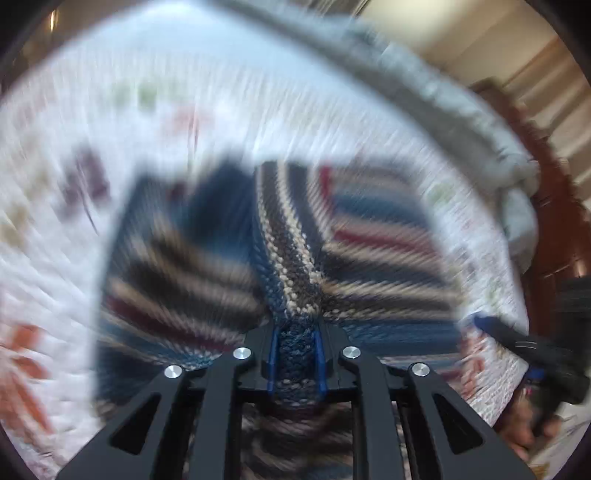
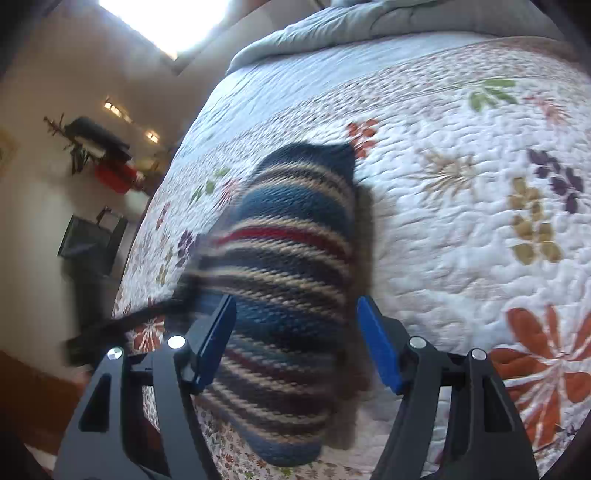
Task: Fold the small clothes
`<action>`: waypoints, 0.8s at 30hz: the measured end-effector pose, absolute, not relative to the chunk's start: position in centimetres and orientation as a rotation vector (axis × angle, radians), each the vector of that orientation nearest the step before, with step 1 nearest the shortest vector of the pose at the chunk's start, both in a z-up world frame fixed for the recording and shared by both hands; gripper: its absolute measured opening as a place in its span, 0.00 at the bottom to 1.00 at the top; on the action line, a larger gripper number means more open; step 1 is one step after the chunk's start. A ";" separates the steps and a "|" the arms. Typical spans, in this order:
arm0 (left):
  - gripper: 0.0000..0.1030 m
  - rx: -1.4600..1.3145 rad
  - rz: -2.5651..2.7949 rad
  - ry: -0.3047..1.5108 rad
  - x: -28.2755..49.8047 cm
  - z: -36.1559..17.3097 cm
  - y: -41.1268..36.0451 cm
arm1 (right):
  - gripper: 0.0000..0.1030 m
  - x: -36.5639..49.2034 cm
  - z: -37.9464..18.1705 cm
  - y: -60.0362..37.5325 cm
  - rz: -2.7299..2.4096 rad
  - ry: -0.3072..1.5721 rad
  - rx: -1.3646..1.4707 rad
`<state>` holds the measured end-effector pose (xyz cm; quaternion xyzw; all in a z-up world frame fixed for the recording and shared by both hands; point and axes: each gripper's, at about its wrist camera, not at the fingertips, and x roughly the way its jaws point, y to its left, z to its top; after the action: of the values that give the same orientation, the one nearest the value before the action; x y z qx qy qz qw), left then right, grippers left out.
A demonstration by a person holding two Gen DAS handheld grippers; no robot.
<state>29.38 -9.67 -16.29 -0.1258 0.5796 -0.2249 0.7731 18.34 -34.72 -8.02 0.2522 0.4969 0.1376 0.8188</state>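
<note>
A small knit garment (image 1: pixel 369 229) with navy, beige and red stripes lies on a floral quilt (image 1: pixel 74 258). My left gripper (image 1: pixel 296 354) is shut on a pinched ridge of it, and the fabric fans out to both sides; this view is blurred by motion. In the right wrist view the same striped garment (image 2: pixel 291 236) runs away from me between the blue pads (image 2: pixel 376 343) of my right gripper (image 2: pixel 297 332). That gripper is open and its right pad stands clear of the knit. The right gripper's blue tip (image 1: pixel 480 321) also shows at the garment's right edge.
The quilt (image 2: pixel 461 221) covers a bed, with a grey duvet (image 2: pixel 369 18) bunched at its far end. The bed's edge drops off on the left, where a dark bag (image 2: pixel 88 240) and a red object (image 2: pixel 114 177) stand by a wall. A hand (image 1: pixel 524 424) holds the right gripper.
</note>
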 end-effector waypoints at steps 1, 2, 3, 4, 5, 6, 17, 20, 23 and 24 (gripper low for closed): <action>0.17 -0.307 -0.491 1.249 29.4 -17.1 -9.5 | 0.64 18.5 -8.4 -34.0 0.311 1.075 0.529; 0.18 -0.305 -0.499 1.234 29.3 -16.9 -9.5 | 0.61 18.6 -8.7 -33.5 0.322 1.085 0.524; 0.18 -0.277 -0.510 1.217 29.2 -16.1 -9.7 | 0.62 18.8 -8.9 -32.8 0.340 1.092 0.508; 0.19 -0.260 -0.513 1.198 29.0 -15.5 -9.7 | 0.62 18.7 -8.8 -32.3 0.327 1.090 0.473; 0.22 -0.253 -0.511 1.193 28.9 -15.2 -9.7 | 0.62 18.7 -8.6 -31.8 0.305 1.082 0.429; 0.31 -0.246 -0.500 1.202 28.7 -15.1 -9.6 | 0.62 18.6 -8.4 -31.2 0.291 1.082 0.387; 0.80 -0.229 -0.496 1.380 26.5 -16.0 -7.8 | 0.63 18.7 -8.9 -31.3 0.230 1.116 0.340; 0.85 -0.210 -0.525 1.398 26.2 -16.6 -8.5 | 0.64 18.5 -8.8 -31.3 0.230 1.118 0.351; 0.85 -0.216 -0.590 1.419 25.6 -16.7 -9.1 | 0.65 18.7 -9.2 -31.5 0.237 1.123 0.364; 0.86 -0.223 -0.599 1.423 25.5 -16.7 -9.2 | 0.66 18.8 -9.3 -31.5 0.241 1.123 0.369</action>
<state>25.47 -9.19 -16.69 -0.1007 0.6416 -0.2702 0.7108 18.75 -31.53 -9.26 0.1734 0.5282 0.1134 0.8235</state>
